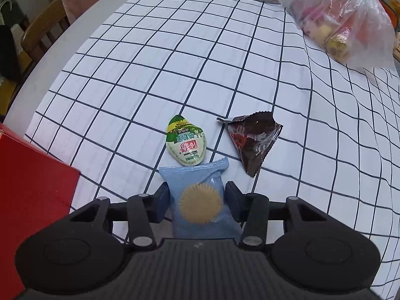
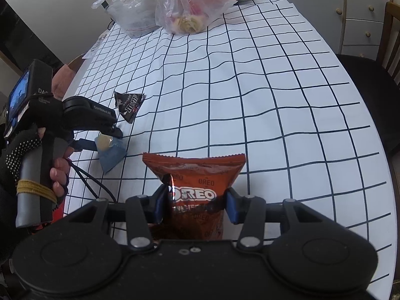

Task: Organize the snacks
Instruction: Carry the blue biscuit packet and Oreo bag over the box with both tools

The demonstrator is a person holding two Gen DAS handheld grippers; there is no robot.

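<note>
A light blue biscuit packet [image 1: 200, 200] with a round biscuit showing sits between the pads of my left gripper [image 1: 197, 197], which is shut on it just above the checked tablecloth [image 1: 175, 62]. In the right wrist view the left gripper [image 2: 105, 141] holds that blue packet [image 2: 111, 153] tilted, one corner down. My right gripper [image 2: 197, 200] is shut on an orange-brown Oreo packet [image 2: 195, 175]. Just beyond the blue packet lie a green-and-white oval packet [image 1: 186, 145] and a brown M&M's packet [image 1: 252, 140], also seen as the M&M's packet [image 2: 130, 105].
A red box [image 1: 32, 187] sits at the near left. A clear plastic bag of snacks [image 1: 342, 22] lies far right; both bags [image 2: 192, 5] show at the table's far end. A wooden chair [image 1: 45, 25] and a grey cabinet [image 2: 350, 17] flank the table.
</note>
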